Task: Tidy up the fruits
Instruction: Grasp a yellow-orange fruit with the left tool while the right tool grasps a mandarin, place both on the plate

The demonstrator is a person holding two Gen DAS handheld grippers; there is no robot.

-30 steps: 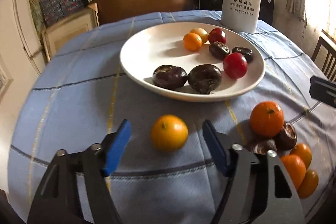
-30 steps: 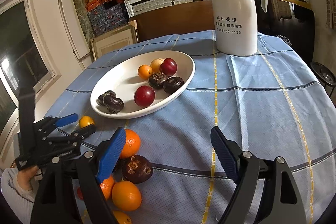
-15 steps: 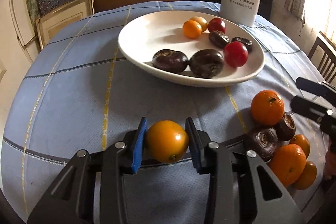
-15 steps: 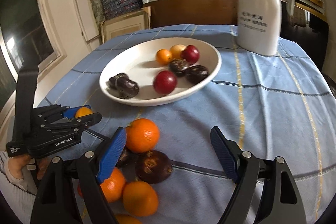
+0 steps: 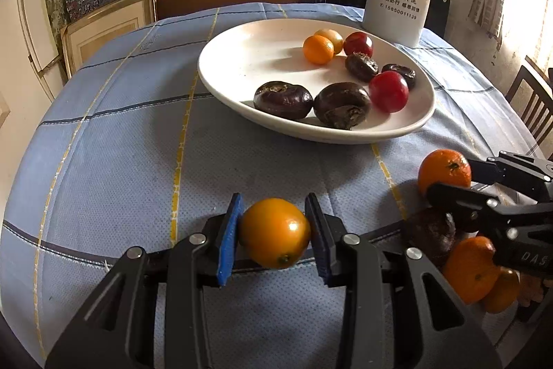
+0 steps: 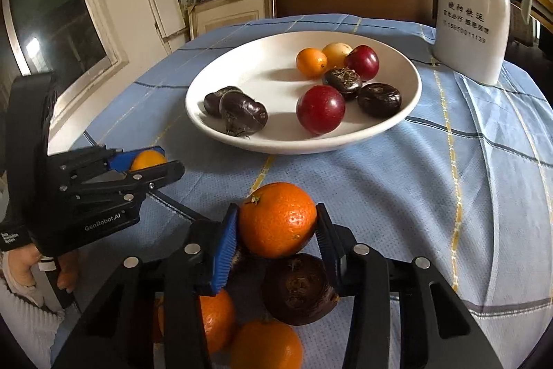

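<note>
On the left, the left claw point(image 5: 274, 232) pinches a small, smooth yellow-orange citrus fruit point(image 5: 274, 233) between its blue pads, low over the blue checked cloth of the worktop point(image 5: 121, 144). The pads meet the fruit at its widest part, so the hold looks sound, but the skin is glossy and round. Squeezed off-centre or swung quickly, it could squirt forward out of the pads and roll toward the worktop's near edge.

Farther back, in the middle, sits the wide white ceramic plate point(image 5: 242, 57). It already carries dark brown wrinkled fruits, two red plums and two small orange fruits, mostly on its right half. The left half is bare, which I judge the safer landing spot. Lowering a fruit onto the crowded side could knock the plums rolling over the shallow rim.

To the right, the right claw point(image 6: 276, 232) grips a larger dimpled orange tangerine point(image 6: 277, 219) from the pile near the worktop's near edge. Directly under it lies a dark brown wrinkled fruit point(image 6: 299, 287), with more tangerines beside that. Lifting may drag or nudge these neighbours, and any one of them could roll off. The two claws are also near each other, so heading for the plate together risks a collision. A tall white thermos jug point(image 6: 471, 9) stands far right, well apart.
</note>
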